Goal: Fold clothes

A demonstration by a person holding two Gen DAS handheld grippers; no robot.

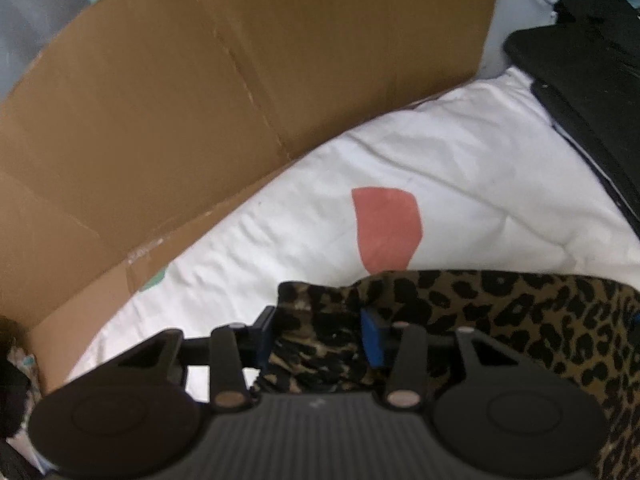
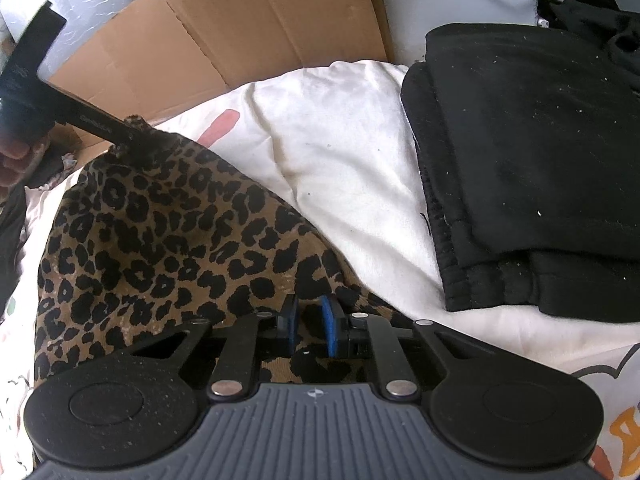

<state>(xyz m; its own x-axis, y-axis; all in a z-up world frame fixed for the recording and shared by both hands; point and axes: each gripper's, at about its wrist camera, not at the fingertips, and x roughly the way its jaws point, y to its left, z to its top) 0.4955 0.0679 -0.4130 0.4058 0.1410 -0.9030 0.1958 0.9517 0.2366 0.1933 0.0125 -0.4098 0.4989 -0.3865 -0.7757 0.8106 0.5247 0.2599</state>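
Right wrist view: our right gripper (image 2: 309, 326) pinches the leopard-print garment (image 2: 160, 240); beyond the garment, our left gripper (image 1: 320, 330) grips a bunched corner.

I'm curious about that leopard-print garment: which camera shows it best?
The right wrist view: the leopard-print garment spreads across the white bedding, with the other tool pinching its far corner. The left wrist view shows only a bunched part between that tool's fingers and a strip at the right.
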